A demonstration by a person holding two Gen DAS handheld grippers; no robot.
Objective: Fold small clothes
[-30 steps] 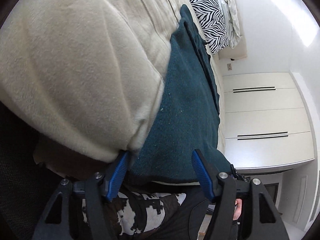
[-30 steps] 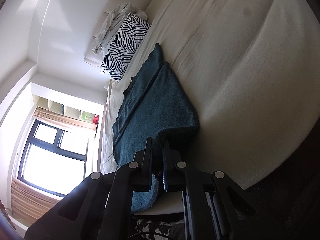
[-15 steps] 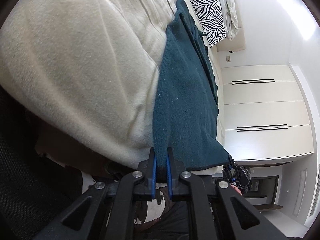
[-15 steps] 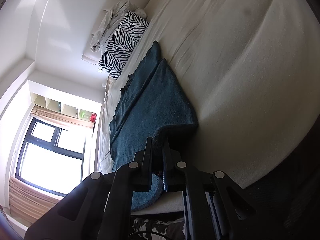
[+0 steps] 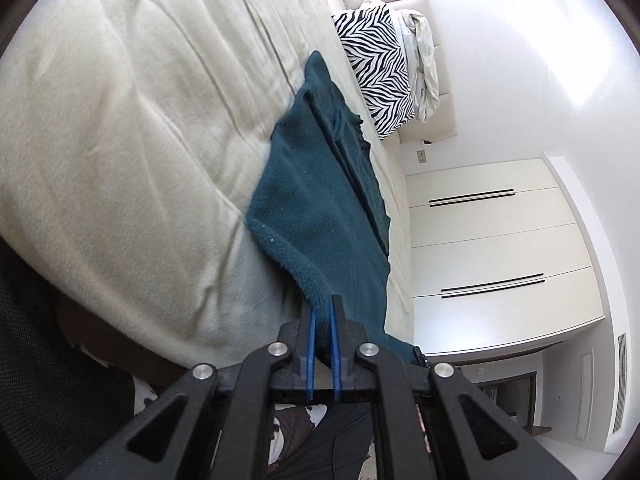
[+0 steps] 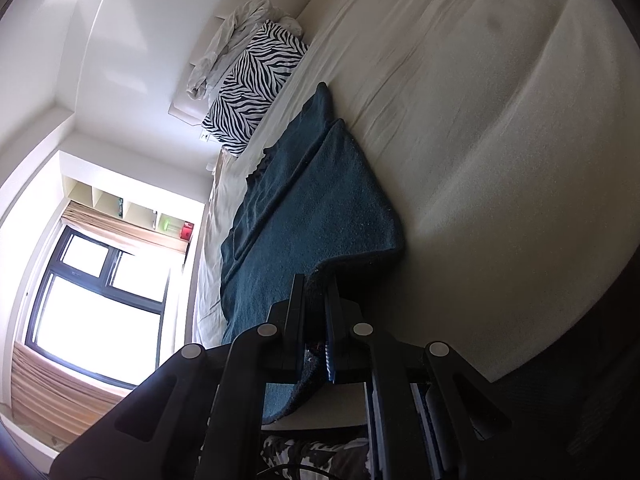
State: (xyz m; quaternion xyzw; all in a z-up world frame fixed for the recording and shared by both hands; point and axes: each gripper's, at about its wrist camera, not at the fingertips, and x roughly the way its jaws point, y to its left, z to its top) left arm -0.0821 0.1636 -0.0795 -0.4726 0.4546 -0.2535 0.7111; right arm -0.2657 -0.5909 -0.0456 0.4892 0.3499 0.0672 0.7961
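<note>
Left wrist view: the left gripper [image 5: 324,312] has its jaws clamped on the near hem of a dark teal knitted garment [image 5: 320,196]; the blue pads [image 5: 312,332] press the fabric from both sides. The jaws have just been closing, with the garment between them. From the clamped point the garment runs away from the camera along the bed [image 5: 120,120], lying on the cream bed cover, with its gripped corner raised off the surface. A folded layer with a ragged edge lies on top of the garment toward the far end. Beyond the garment, a zebra-print pillow [image 5: 376,68] lies at the head of the bed, touching a crumpled pale cloth [image 5: 424,60]. A white wardrobe [image 5: 492,248] with dark slot handles stands beside the bed. Right wrist view: the right gripper [image 6: 316,292] has its jaws drawn together on another near edge of the same teal garment [image 6: 312,208], with fabric pinched between the fingers and a loose fold hanging below them. The garment lies flat on the bed [image 6: 480,120] ahead, one layer folded over another. The zebra-print pillow [image 6: 252,84] and pale cloth [image 6: 232,36] lie at the far end. A bright window [image 6: 96,292] with a dark frame and a wall shelf [image 6: 120,204] stand at the left.
</note>
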